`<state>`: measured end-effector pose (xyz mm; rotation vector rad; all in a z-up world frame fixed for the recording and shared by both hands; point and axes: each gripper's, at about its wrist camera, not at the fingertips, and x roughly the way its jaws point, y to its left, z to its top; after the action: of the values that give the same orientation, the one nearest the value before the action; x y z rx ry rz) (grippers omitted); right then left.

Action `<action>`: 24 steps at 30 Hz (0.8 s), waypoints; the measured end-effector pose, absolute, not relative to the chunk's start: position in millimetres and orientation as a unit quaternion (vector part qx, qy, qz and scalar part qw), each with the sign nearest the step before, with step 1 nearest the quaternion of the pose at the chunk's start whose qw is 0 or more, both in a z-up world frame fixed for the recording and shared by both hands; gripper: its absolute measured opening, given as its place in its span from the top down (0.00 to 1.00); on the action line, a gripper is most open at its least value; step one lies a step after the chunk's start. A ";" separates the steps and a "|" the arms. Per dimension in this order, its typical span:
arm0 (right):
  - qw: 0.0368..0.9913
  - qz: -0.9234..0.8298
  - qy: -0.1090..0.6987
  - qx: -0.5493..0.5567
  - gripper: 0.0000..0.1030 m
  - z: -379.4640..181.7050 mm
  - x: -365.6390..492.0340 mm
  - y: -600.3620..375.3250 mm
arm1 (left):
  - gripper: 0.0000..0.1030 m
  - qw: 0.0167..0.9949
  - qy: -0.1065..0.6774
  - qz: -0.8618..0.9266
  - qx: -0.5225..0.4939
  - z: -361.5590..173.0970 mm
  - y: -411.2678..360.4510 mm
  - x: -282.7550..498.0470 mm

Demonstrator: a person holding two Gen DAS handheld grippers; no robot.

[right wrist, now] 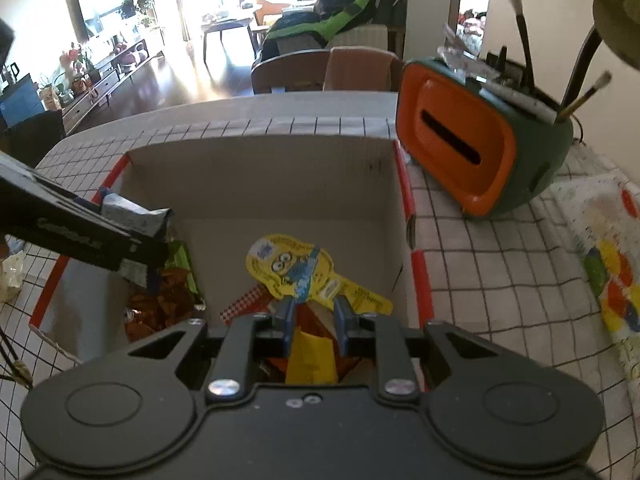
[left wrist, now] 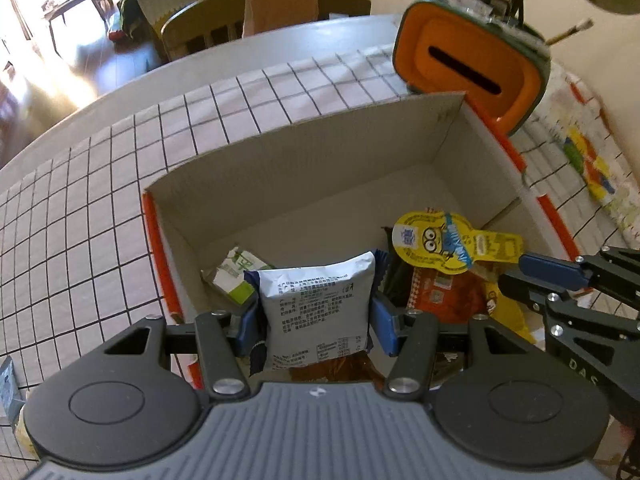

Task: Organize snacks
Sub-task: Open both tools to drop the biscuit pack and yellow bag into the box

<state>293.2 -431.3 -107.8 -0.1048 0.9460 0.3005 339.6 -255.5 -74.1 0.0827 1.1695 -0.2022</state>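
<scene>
An open cardboard box (left wrist: 340,152) with orange edges stands on the checked tablecloth and holds several snacks. My left gripper (left wrist: 314,320) is shut on a grey-white snack packet (left wrist: 316,300) and holds it over the box's near left part. My right gripper (right wrist: 314,320) is shut on a yellow Minion snack (right wrist: 296,268) and holds it over the box (right wrist: 260,172). That yellow snack (left wrist: 440,244) also shows in the left wrist view, with the right gripper (left wrist: 552,270) at the right. A green packet (left wrist: 236,276) and orange packets (left wrist: 444,296) lie inside.
An orange and green tissue holder (left wrist: 472,64) (right wrist: 476,136) stands just behind the box's right corner, with brushes behind it. A colourful cloth (right wrist: 608,272) lies at the right. Chairs (left wrist: 224,24) stand beyond the table's far edge.
</scene>
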 end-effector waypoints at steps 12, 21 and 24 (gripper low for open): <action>0.870 0.168 0.463 -0.026 0.78 -106.8 295.6 -435.6 | 0.35 0.824 0.554 -0.103 0.050 -82.0 -268.1 340.0; 0.872 0.176 0.457 -0.010 0.70 -97.2 292.9 -434.4 | 0.28 0.841 0.529 -0.114 0.029 -67.4 -256.0 324.3; 0.872 0.182 0.454 -0.011 0.67 -91.9 289.1 -431.1 | 0.28 0.845 0.521 -0.117 0.025 -61.0 -251.9 315.9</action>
<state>289.1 -431.1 -91.9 -0.0230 0.9483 0.3800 315.9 -251.9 -61.0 0.0534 1.0991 -0.2479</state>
